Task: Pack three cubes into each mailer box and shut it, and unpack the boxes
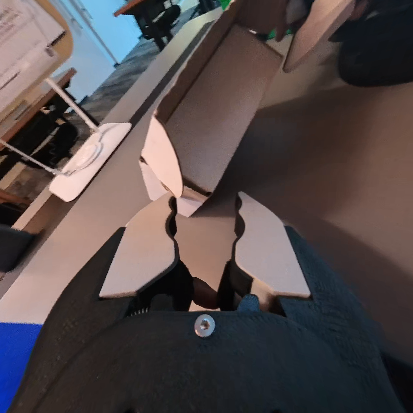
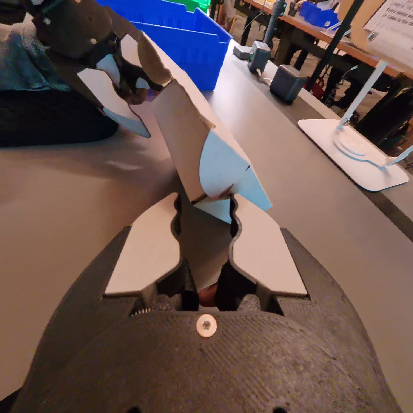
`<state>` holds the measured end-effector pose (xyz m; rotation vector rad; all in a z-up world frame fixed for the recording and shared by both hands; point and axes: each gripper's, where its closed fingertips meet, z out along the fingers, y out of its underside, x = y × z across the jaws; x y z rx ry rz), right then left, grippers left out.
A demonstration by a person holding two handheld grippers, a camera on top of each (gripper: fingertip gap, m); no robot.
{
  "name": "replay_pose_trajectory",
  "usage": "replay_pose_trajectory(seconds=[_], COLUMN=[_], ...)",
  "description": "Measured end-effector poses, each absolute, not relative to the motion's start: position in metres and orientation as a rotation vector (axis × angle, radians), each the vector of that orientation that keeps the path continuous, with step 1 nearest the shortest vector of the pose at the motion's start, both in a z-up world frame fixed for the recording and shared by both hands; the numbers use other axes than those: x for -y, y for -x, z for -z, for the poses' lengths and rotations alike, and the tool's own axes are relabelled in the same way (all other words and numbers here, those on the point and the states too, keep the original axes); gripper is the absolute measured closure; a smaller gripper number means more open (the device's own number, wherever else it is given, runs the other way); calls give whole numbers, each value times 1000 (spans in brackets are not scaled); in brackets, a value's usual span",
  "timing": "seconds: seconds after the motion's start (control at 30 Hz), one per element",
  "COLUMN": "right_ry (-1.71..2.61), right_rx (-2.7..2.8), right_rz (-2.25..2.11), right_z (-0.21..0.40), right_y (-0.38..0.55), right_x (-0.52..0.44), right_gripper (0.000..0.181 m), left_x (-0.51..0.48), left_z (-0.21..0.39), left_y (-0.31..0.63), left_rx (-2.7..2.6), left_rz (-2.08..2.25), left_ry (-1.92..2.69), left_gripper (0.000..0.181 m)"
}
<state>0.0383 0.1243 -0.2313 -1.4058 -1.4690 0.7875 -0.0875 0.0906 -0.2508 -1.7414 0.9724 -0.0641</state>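
Observation:
A cardboard mailer box (image 1: 214, 107), brown inside and white outside, lies open and tilted on the table between my two grippers. My left gripper (image 1: 206, 196) has its fingers apart, with a white rounded corner flap (image 1: 165, 161) of the box at its left fingertip. My right gripper (image 2: 205, 197) also has its fingers apart, and the opposite white corner flap (image 2: 221, 169) sits between its tips. The left gripper (image 2: 154, 107) shows far off in the right wrist view, at the box's other end. No cubes are in view.
A blue bin (image 2: 190, 51) and a green bin (image 2: 194, 3) stand behind the box. Two dark grey blocks (image 2: 286, 82) sit along the far table edge. A white stand base (image 2: 348, 152) is on the right; it also shows in the left wrist view (image 1: 89, 156). A person's dark clothing (image 2: 44, 116) is on the left.

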Motion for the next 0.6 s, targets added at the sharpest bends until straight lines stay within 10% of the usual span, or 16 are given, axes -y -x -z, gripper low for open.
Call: replay_pose_trajectory(seconds=[0.4, 0.6], right_ry=[1434, 1388], right_rx=[1390, 1380], right_rz=[-855, -733], right_z=[222, 220], right_y=[-42, -43], right_x=[-127, -135], right_gripper=[150, 128], left_x=[-85, -87], left_z=[239, 240], left_y=[86, 84], left_rx=[-866, -892], left_rz=[216, 188], left_ry=[1751, 1734], left_gripper=[154, 117])
